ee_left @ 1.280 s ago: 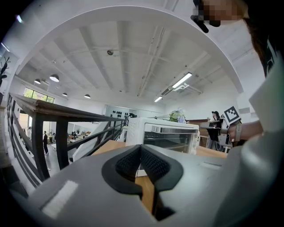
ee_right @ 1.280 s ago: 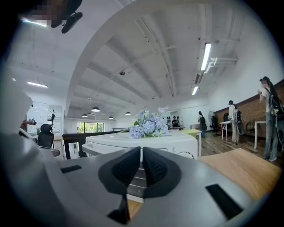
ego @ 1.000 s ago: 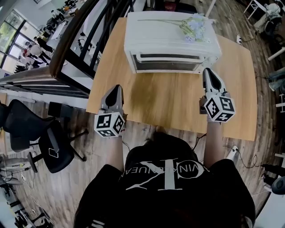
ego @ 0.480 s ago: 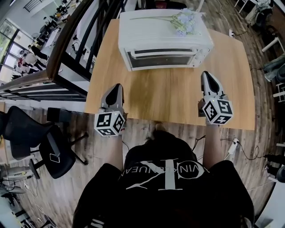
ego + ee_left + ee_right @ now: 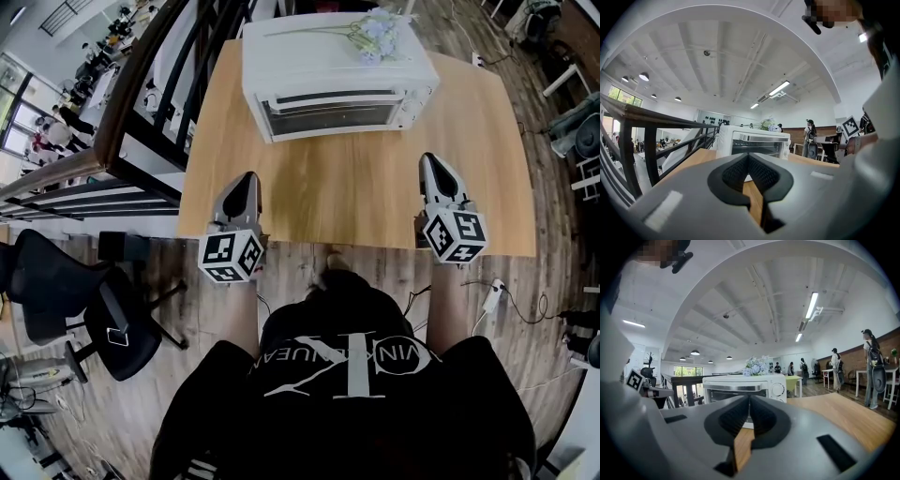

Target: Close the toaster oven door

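A white toaster oven (image 5: 333,70) stands at the far side of the wooden table (image 5: 356,192) with its glass door shut and flowers (image 5: 375,33) lying on top. It also shows ahead in the left gripper view as the oven (image 5: 754,143) and in the right gripper view as the oven (image 5: 743,387). My left gripper (image 5: 246,178) rests near the table's front left edge, jaws shut and holding nothing. My right gripper (image 5: 429,161) is at the front right, also shut and empty. Both are well short of the oven.
A dark railing (image 5: 155,89) runs along the table's left side, with a lower floor beyond it. A black office chair (image 5: 75,300) stands at the left on the wooden floor. People stand far off at the right (image 5: 871,366).
Both grippers have drawn back from the oven toward the table's front edge, the right one most. The oven sits farther up in the head view. Its door stays shut.
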The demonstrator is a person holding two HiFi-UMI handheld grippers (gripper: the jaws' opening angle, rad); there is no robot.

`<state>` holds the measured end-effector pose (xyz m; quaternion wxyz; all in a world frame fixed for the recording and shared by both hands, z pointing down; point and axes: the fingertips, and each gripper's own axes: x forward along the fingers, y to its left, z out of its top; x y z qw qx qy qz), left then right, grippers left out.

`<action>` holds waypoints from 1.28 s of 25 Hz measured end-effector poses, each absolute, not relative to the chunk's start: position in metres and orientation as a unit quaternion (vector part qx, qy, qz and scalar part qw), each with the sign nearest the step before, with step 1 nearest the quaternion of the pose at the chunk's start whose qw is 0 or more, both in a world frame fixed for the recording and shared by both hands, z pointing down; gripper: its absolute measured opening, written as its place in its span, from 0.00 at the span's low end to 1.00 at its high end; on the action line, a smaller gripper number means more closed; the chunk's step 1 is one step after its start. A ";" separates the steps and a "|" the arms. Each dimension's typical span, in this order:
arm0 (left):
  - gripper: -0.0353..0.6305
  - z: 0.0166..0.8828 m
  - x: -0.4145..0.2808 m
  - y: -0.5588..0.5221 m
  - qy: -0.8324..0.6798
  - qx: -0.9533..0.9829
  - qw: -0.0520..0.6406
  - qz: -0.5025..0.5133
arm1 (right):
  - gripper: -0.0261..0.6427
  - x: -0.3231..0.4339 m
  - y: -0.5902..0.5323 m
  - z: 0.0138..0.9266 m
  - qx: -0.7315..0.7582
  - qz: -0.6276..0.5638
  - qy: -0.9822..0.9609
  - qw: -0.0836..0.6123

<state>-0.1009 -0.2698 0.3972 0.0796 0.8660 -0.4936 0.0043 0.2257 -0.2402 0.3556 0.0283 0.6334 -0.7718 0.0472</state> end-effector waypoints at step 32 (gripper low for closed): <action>0.07 0.395 -0.105 -0.254 -0.490 0.868 0.073 0.006 | 0.07 0.222 -0.218 0.366 0.632 0.051 -0.773 0.039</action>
